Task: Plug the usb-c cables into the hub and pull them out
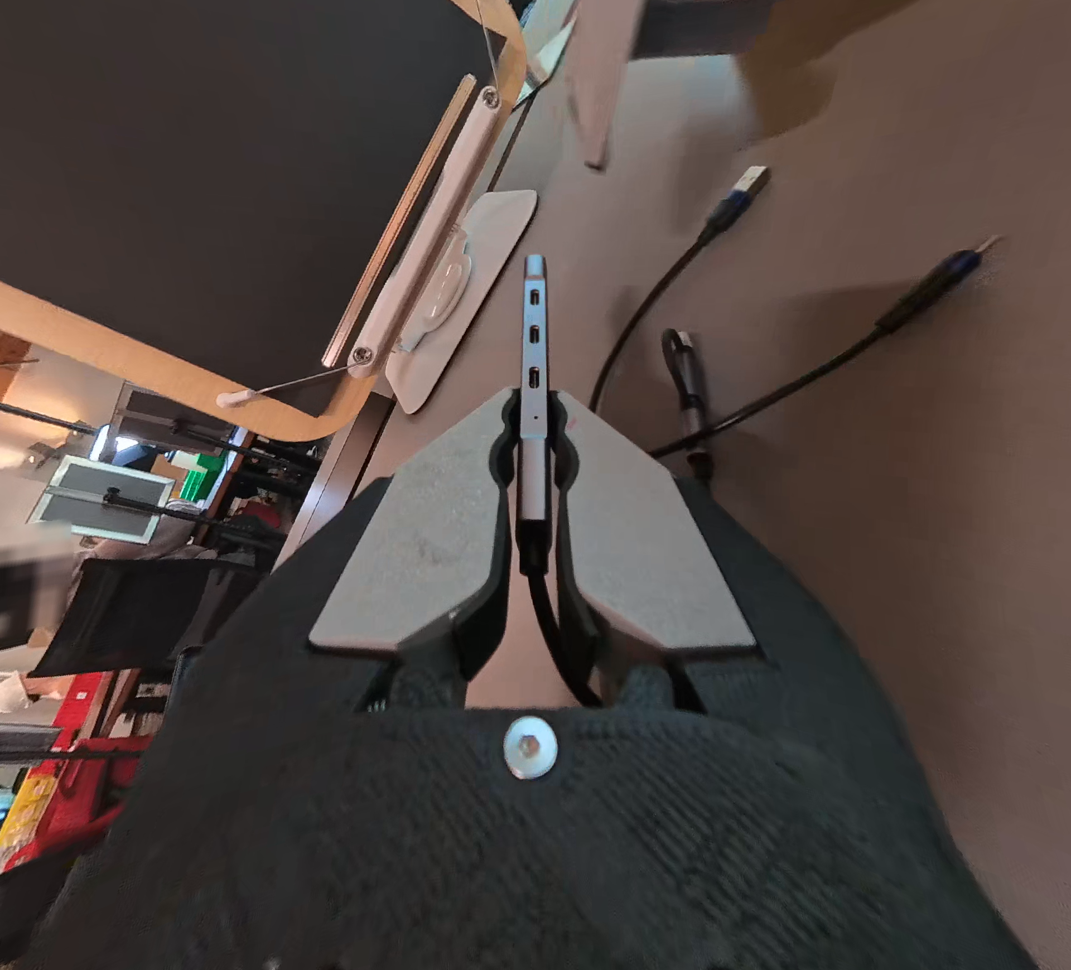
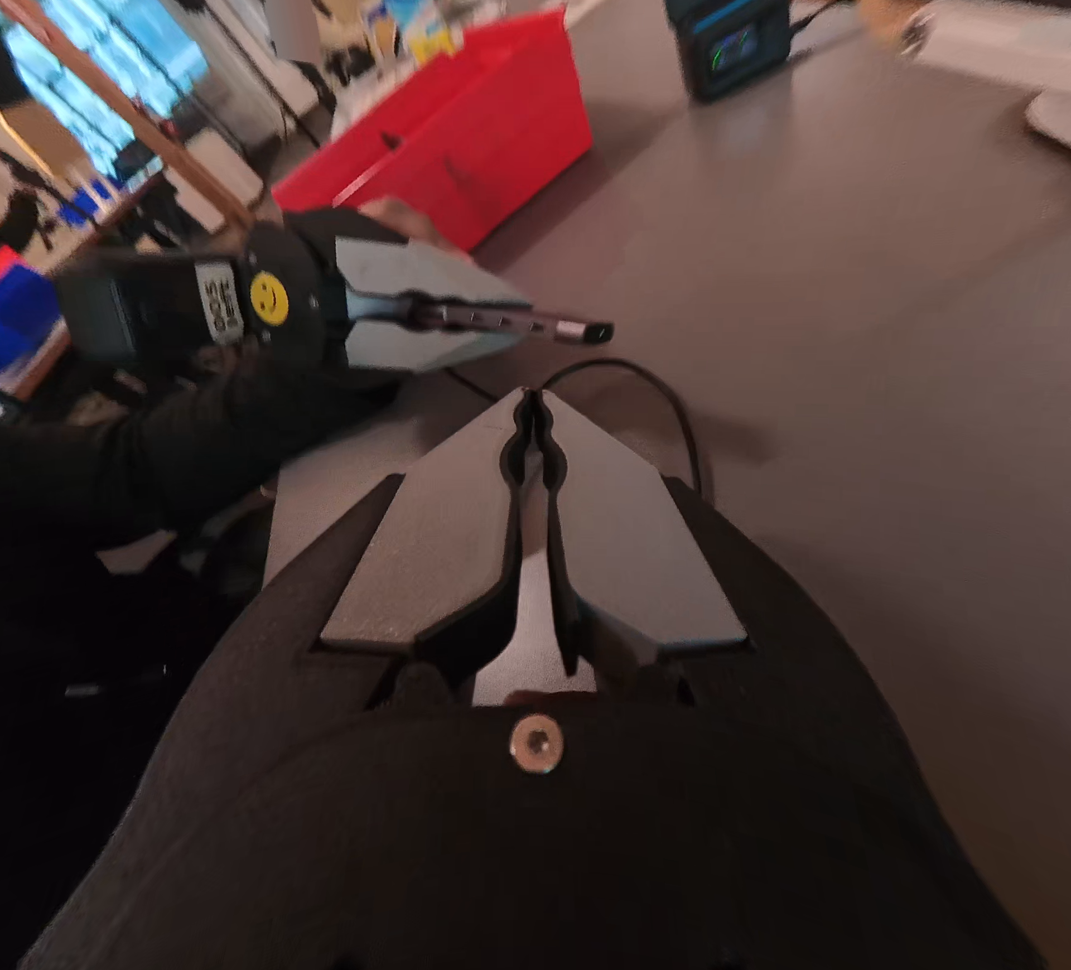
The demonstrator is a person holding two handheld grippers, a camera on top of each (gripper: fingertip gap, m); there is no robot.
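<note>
My left gripper (image 1: 534,398) is shut on a slim grey USB hub (image 1: 534,328) and holds it on edge above the table, with three USB-C ports showing. The hub's black lead runs back between the fingers. Two black cables lie on the table to the right, one with a silver plug (image 1: 753,183), one with a dark plug (image 1: 950,267). A short looped cable (image 1: 689,380) lies nearer. In the right wrist view my right gripper (image 2: 533,396) is shut with nothing visible in it, just right of and below the left gripper (image 2: 492,316) and the hub (image 2: 556,329). A black cable (image 2: 637,369) arcs behind its tips.
A dark panel with a wooden rim (image 1: 232,131) and a white stand base (image 1: 463,299) lie left of the hub. A red bin (image 2: 492,142) stands behind the left gripper. A dark open case (image 2: 730,32) stands farther back. A person's dark sleeve (image 2: 145,467) holds the left gripper. Left tips to right tips: about 7 cm. The right gripper is farther from the dark open case (image 2: 730,32), some 35 cm, than the left, some 30 cm.
</note>
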